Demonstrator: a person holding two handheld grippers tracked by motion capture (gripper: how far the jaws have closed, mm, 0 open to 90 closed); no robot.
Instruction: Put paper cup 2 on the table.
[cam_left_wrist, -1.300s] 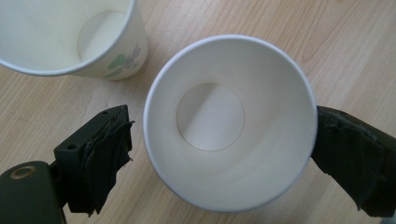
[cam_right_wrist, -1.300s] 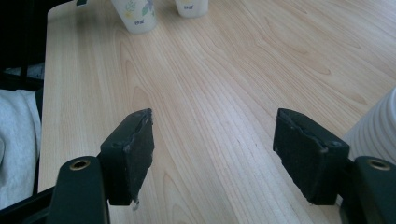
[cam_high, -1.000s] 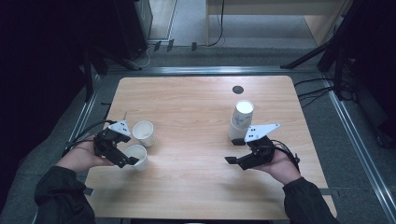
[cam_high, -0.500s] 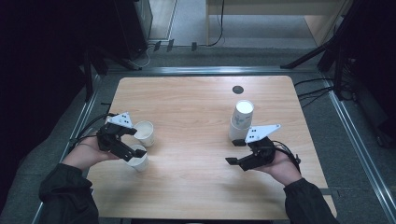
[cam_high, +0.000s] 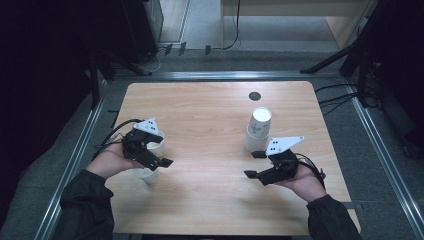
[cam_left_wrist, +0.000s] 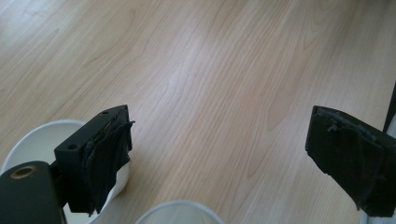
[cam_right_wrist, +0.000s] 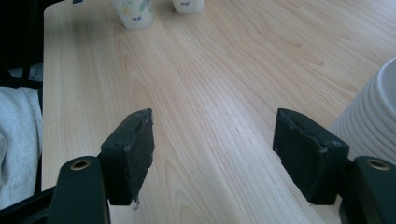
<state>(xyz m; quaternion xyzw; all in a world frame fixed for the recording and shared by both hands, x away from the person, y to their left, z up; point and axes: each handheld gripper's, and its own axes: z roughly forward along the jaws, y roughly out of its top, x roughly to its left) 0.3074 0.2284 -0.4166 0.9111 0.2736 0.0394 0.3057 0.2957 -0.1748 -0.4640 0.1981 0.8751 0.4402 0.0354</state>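
left tool (cam_high: 150, 156) lifted off cups (cam_high: 152, 145), jaws apart.

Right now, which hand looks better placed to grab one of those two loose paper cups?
Probably the left. The left gripper hangs open right over the two loose cups, one beside its jaw in its own view. The right gripper, also open, sits across the table by the cup stack.

The left tongs (cam_high: 159, 155) partly hide two paper cups (cam_high: 156, 146).
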